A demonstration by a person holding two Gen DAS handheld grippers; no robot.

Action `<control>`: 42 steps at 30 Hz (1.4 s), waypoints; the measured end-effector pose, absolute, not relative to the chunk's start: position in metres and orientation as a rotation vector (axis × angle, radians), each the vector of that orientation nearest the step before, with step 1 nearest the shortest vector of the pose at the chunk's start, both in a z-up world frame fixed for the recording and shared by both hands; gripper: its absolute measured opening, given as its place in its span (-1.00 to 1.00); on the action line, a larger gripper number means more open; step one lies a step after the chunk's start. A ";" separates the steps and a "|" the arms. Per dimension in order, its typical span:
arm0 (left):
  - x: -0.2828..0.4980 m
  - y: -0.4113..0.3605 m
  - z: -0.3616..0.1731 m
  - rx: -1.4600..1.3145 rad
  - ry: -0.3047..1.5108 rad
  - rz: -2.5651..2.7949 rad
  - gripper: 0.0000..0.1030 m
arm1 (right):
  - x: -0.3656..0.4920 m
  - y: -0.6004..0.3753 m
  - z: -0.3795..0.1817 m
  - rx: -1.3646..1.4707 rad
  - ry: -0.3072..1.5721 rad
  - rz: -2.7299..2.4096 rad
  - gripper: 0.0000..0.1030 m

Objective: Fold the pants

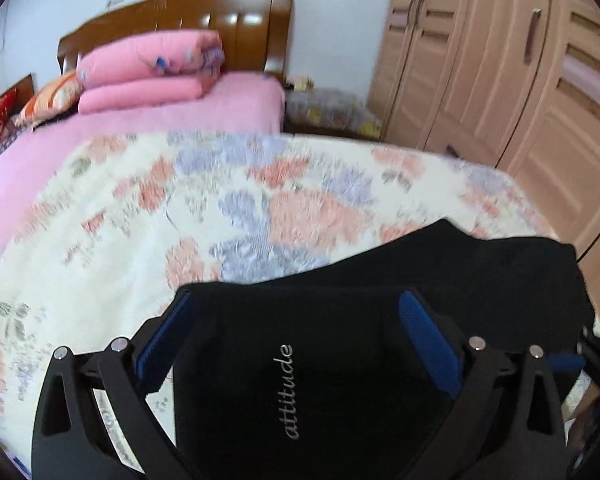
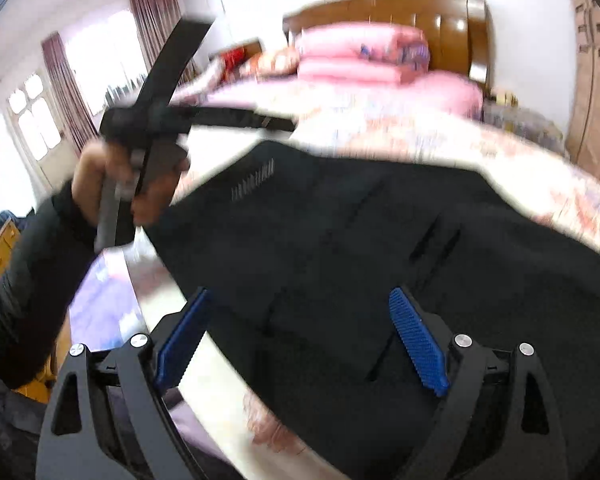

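Black pants (image 2: 360, 240) spread on floral bedspread (image 1: 180, 208) — grasp pending

Left gripper (image 1: 296, 332) and right gripper (image 2: 300, 328) hover over the fabric, jaws wide, nothing held — probably spaced along one edge so it lifts evenly for folding

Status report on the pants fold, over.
Left gripper open, right gripper open, both over black pants on floral blanket. Nothing in the way.

The pants (image 1: 380, 320) are black and soft. They lie spread flat on the flowery blanket (image 1: 180, 220), close to its near edge. One side has the word "attitude" sewn on it in small pale letters. The cloth has a few folds and a short row of pale stitches.
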State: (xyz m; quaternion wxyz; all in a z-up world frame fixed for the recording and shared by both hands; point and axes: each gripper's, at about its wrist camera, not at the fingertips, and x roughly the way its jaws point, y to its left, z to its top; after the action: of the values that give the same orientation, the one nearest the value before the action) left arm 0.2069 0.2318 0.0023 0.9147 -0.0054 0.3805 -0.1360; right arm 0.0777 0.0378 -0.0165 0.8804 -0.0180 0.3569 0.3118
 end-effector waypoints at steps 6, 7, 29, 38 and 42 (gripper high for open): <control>0.207 0.225 -0.017 0.062 0.836 -0.200 0.96 | 0.132 0.034 -0.025 0.066 0.836 0.690 0.70; 0.208 0.224 -0.028 0.088 0.853 -0.173 0.96 | 0.139 0.039 -0.038 0.060 0.899 0.695 0.70; 0.142 0.104 -0.070 0.166 0.832 -0.330 0.97 | -0.012 -0.253 -0.052 0.647 0.723 0.074 0.73; 0.145 0.105 -0.077 0.165 0.844 -0.321 0.97 | 0.015 -0.263 -0.084 0.714 0.780 0.072 0.75; 0.143 0.103 -0.076 0.172 0.847 -0.315 0.97 | 0.021 -0.289 -0.088 0.848 0.703 0.060 0.74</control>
State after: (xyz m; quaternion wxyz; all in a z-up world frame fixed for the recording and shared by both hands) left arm 0.1426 0.1031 -0.0757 0.8961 0.0830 0.4085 -0.1522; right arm 0.0206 -0.2891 -0.0884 0.8516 0.4029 0.3341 0.0287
